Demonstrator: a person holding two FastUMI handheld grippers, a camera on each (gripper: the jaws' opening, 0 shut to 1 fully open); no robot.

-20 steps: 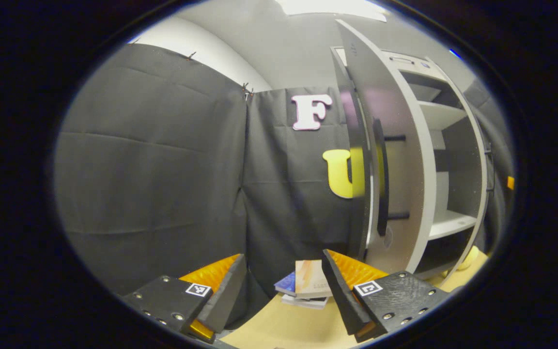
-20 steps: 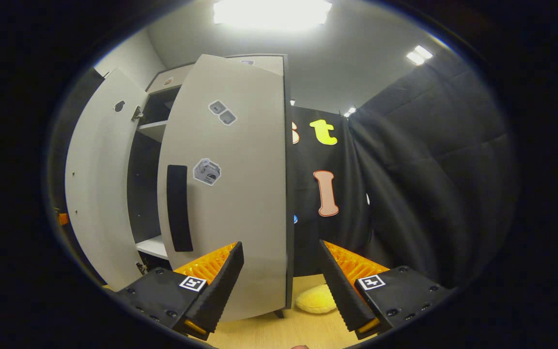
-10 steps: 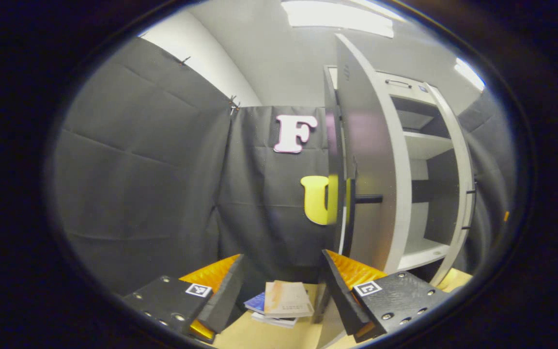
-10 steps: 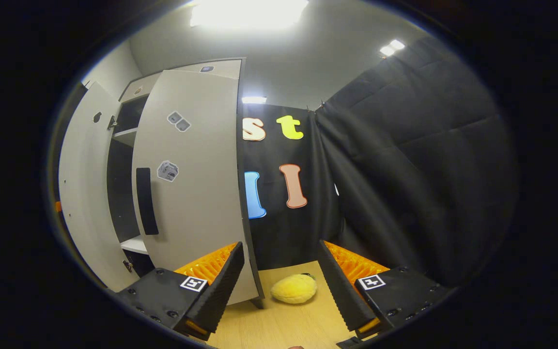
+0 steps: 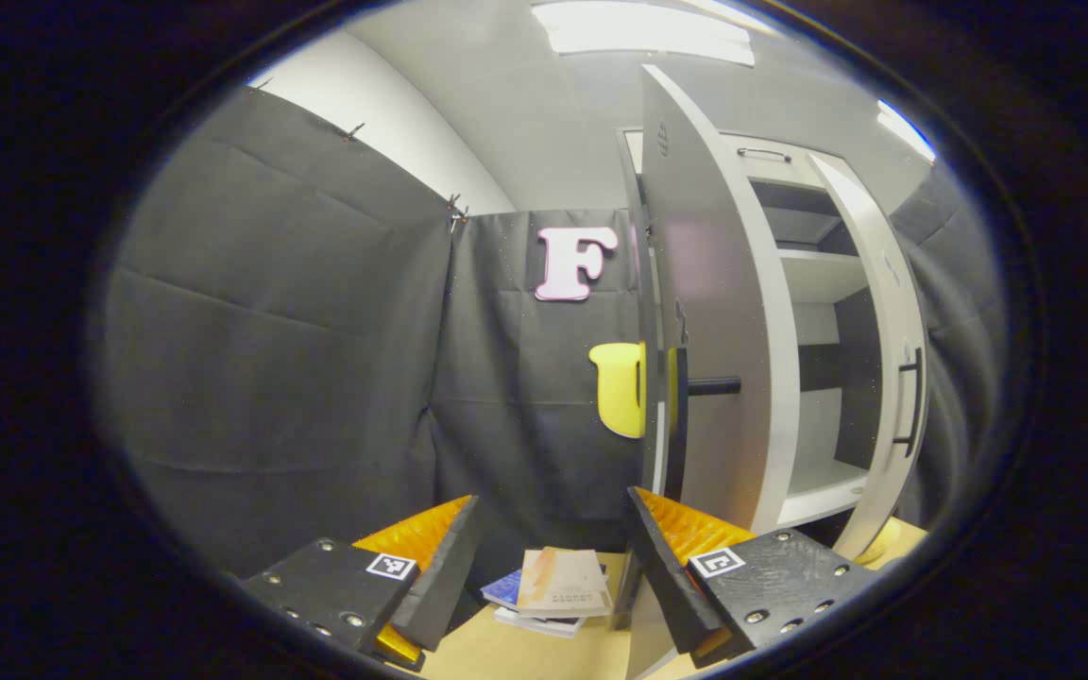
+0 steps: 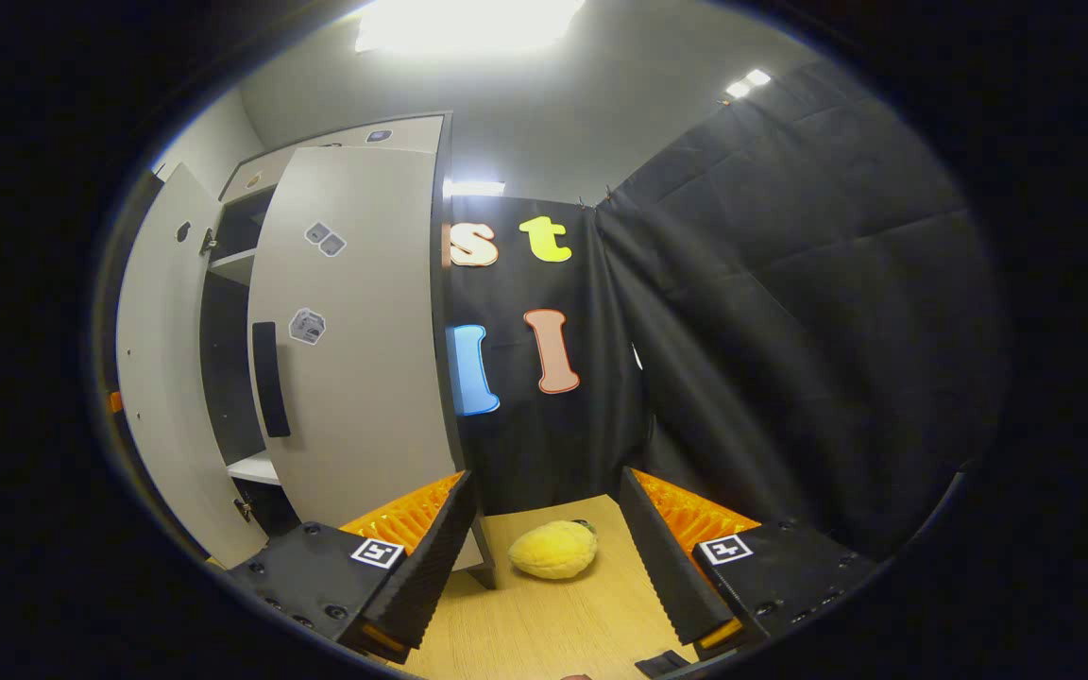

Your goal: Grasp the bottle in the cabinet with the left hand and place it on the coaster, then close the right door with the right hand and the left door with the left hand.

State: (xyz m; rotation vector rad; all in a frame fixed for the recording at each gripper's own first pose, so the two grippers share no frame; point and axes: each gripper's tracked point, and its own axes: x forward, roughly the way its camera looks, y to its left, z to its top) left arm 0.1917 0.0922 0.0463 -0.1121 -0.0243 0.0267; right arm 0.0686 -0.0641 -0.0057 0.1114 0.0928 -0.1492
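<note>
Gaping wide and empty, left claw (image 5: pixel 552 557) facing the left door (image 5: pixel 695 312) edge-on, right claw (image 6: pixel 544 552) wide beside the right door (image 6: pixel 355 349), yellow plush (image 6: pixel 553 550) on the bench (image 6: pixel 544 633).

Stacked books (image 5: pixel 552 590) on the table (image 6: pixel 563 623); a yellow, perhaps plush, toy (image 6: pixel 553 550).

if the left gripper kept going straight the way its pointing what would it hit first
Probably the stack of books on the table, lying between the open left gripper fingers; the left door edge stands just off its right finger. Depth is unclear.
</note>
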